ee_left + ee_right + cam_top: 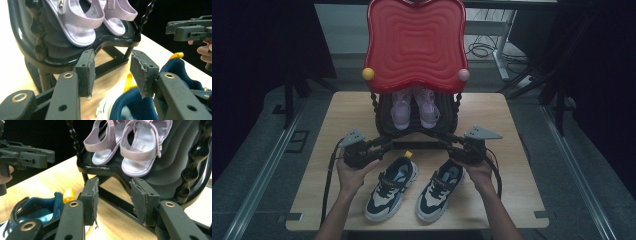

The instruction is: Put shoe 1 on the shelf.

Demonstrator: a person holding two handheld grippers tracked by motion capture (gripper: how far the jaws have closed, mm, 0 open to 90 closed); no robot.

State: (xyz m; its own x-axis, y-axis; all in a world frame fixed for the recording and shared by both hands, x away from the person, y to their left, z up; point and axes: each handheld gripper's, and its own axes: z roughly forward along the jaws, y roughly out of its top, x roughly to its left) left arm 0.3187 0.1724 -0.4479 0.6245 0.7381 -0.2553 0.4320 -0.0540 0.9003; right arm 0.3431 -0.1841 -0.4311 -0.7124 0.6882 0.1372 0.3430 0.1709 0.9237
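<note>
Sandals (414, 107): 2 lilac ones already on the black rack (384, 117) under the red lid (414, 42)
Sneakers (412, 187): 2 on the bench (507, 150), likely left to place
Left gripper (112, 72): open, empty, above a sneaker's heel
Right gripper (117, 200): open, empty, facing the rack

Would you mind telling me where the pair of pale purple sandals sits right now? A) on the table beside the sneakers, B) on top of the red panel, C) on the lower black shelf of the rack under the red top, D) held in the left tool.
C: the sandals rest side by side on the black shelf beneath the red top, while the sneakers lie on the table.
</note>
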